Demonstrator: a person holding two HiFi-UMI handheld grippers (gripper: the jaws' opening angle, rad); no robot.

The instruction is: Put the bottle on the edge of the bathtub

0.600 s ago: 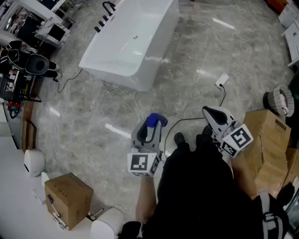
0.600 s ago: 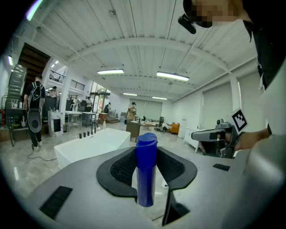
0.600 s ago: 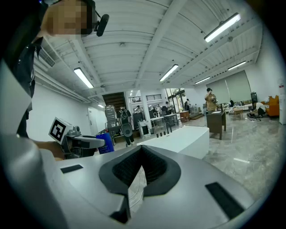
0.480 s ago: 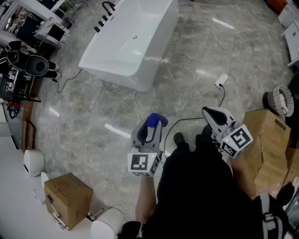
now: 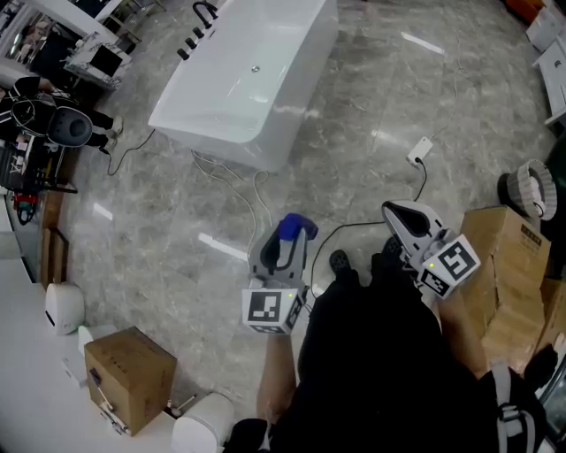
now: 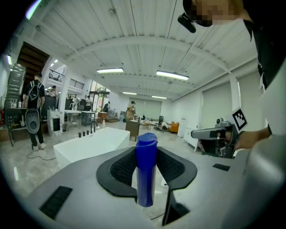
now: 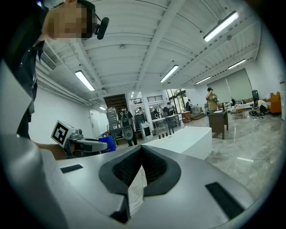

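Left gripper view shows the black pads of the left gripper squeezing the blue bottle, which stands straight up, cap on top. The right gripper has its jaws pressed together with nothing inside. Both hands have stayed put, and only the bystander shifted a foot. The head view alone shows the bottle well apart from the white bathtub.

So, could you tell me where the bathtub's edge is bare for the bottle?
The bathtub's near end rim and its right long rim are bare. The far left corner is crowded: the tap and black knobs stand there.
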